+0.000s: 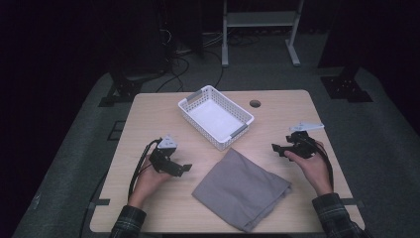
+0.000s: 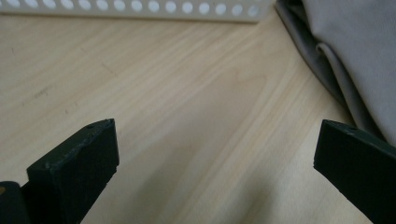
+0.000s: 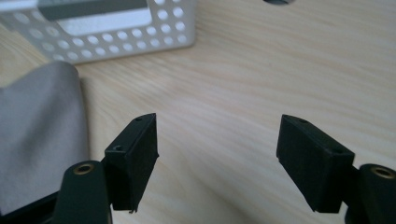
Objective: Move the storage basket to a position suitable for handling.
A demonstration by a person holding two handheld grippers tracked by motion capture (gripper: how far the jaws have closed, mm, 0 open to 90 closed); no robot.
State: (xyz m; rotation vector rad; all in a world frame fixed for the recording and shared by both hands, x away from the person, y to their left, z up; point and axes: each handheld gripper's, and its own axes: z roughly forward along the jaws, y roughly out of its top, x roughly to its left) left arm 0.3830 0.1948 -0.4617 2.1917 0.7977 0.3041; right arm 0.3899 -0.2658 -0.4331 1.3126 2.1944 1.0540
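Cloth: a folded grey cloth [image 1: 243, 189] lies in the lower middle of the high view, flat on the table [image 1: 277, 106], one corner pointing up toward the basket and its lower corner reaching close to the near table edge. Its folded layers show as stacked edges at the upper right of the left gripper view [image 2: 345, 51].

Basket: a white perforated basket [image 1: 187, 109] sits above the cloth, turned at an angle, empty, its near end just beside the cloth's upper corner; this looks like the place meant for the cloth.

Left gripper: the left gripper [image 1: 185, 167] rests low at the centre left of the high view, jaws spread wide and holding nothing, aimed at the cloth's left edge and near it. In its own view bare wood lies between the jaws.

Right gripper: the right gripper [image 1: 278, 150] sits at the centre right, jaws likewise wide apart and empty, pointed at the cloth's upper right side. Its own view shows the cloth [image 3: 39, 135] at the left and the basket wall [image 3: 116, 35] at the top.

Why so: the two flank the cloth, probably ready to pinch opposite edges.

Open room: bare wood lies on both sides of the cloth; the near table edge and the basket rim are the limits to mind.
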